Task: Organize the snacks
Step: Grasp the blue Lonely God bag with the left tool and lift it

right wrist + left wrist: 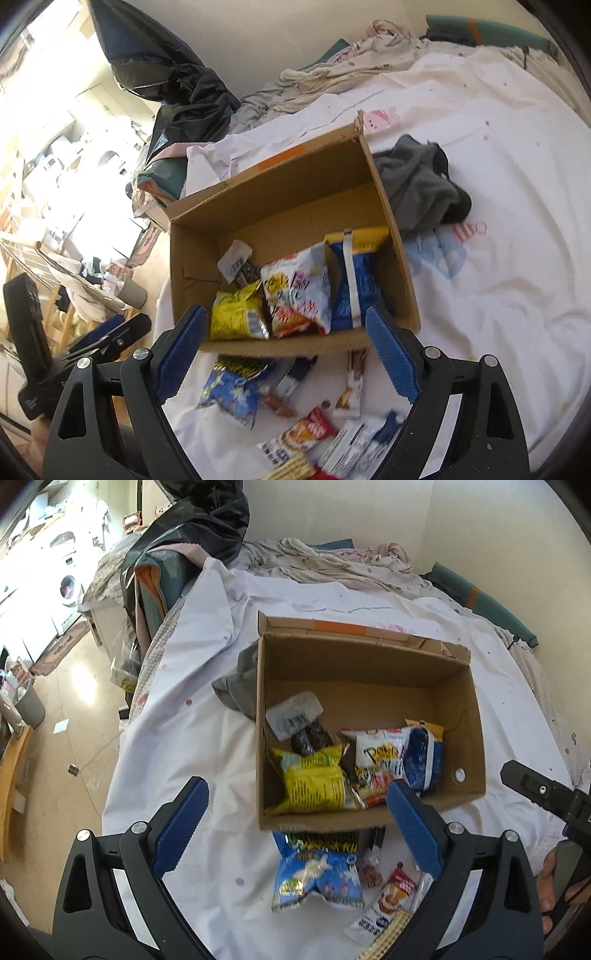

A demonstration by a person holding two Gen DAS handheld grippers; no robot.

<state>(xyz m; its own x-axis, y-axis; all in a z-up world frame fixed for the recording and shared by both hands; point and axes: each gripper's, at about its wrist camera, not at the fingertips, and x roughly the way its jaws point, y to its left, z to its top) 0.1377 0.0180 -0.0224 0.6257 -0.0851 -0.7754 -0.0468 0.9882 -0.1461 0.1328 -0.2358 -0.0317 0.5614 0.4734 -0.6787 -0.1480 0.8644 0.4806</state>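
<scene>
**Ana:** Left wrist view first, nearest things: the left gripper has its blue pads spread wide with nothing between them. Under it, on the white sheet, lies a blue snack bag with a few small wrappers to its right, among them a red-and-white packet.

**Ben:** And the right one?

**Ana:** Right gripper is likewise wide open and empty (no pad touches any packet). Near it are the same loose snacks, plus a slim white-and-brown bar lying just short of the box's near wall.

**Ben:** So where are the sorted snacks?

**Ana:** Inside the cardboard box, just beyond the loose pile. They are crowded against its near wall: a yellow bag on the left, a white bag with colourful print in the middle, and a blue pack with a yellow top on the right, leaning against the right wall. Behind the yellow bag sits a dark bar in a clear wrapper. The far half of the box floor is bare cardboard.

**Ben:** Anything past the box?

**Ana:** A crumpled grey cloth touching one of the box's side walls, then rumpled bedding at the far edge and a black plastic bag at the far left.
</scene>
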